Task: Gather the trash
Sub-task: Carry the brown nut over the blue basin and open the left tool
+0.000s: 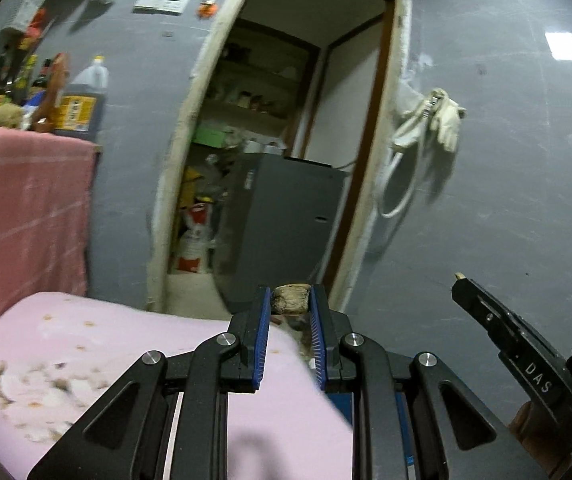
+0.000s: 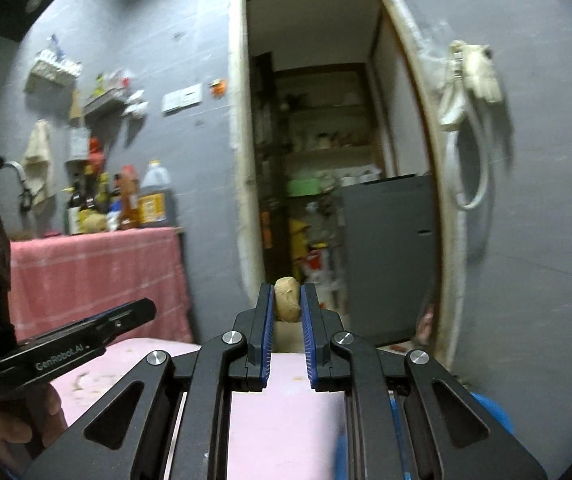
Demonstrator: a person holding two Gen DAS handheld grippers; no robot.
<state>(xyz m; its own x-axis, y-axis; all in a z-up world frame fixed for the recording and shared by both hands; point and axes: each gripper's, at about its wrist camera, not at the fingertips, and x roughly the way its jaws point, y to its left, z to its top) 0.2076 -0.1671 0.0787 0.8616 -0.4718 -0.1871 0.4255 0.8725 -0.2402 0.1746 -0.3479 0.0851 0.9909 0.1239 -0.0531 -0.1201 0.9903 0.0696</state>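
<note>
My left gripper (image 1: 290, 300) is shut on a brown, fibrous scrap of trash (image 1: 291, 299) held between its blue pads, raised above a pink cloth-covered surface (image 1: 106, 344). My right gripper (image 2: 287, 300) is shut on a small tan lump of trash (image 2: 287, 299) like a peel or nut, also held in the air. The right gripper shows from the side in the left wrist view (image 1: 460, 280), and the left gripper shows at the left of the right wrist view (image 2: 142, 308).
A grey wall with an open doorway (image 2: 326, 160) lies ahead, with shelves and a grey cabinet (image 2: 390, 256) inside. A table under a red cloth (image 2: 98, 276) holds bottles (image 2: 86, 200) at left. A white cloth and hose (image 2: 470, 80) hang right of the door.
</note>
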